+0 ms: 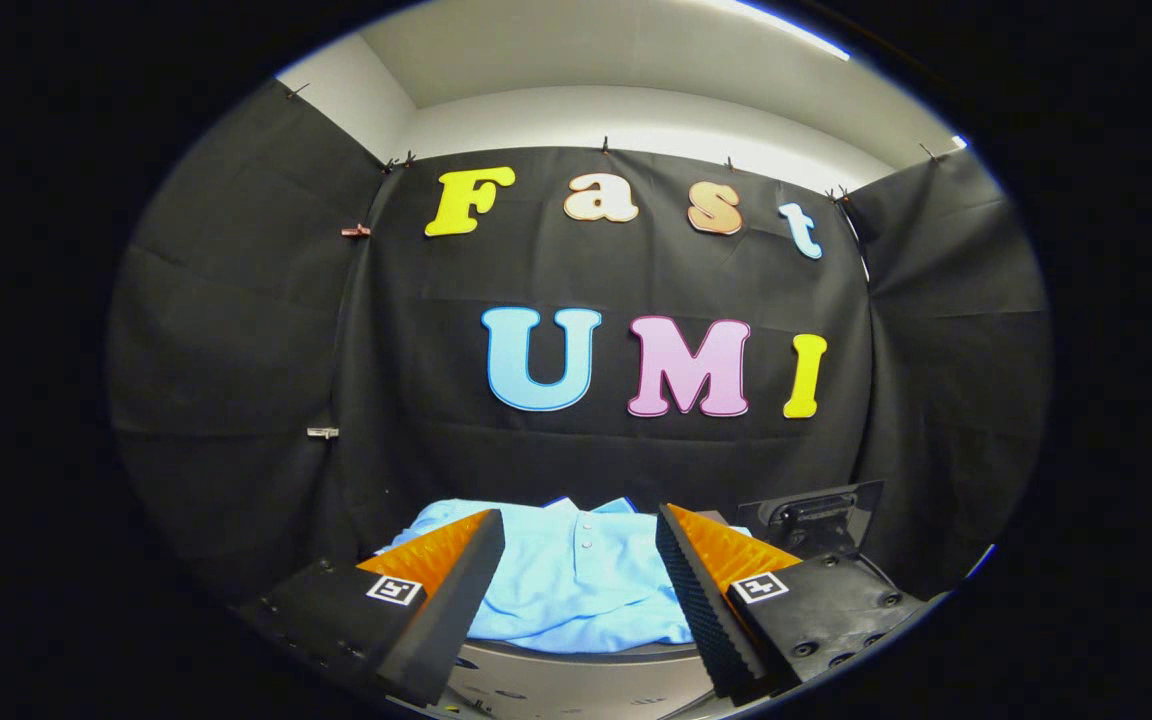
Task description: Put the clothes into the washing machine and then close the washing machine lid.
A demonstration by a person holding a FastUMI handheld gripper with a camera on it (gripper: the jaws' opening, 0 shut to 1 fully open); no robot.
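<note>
— Black cloth (236,330) hangs all round the booth, with a pale ceiling above. Where is the shirt?

— That light blue shirt (576,585) lies folded on a grey surface (576,685), just ahead of the gripper (581,535).

— And the fingers?

— Spread wide, holding nothing; the shirt shows between them. A dark lid-like part (816,515) stands right of the shirt.

Black cloth walls (636,470) clipped below a white ceiling (586,50).
</note>
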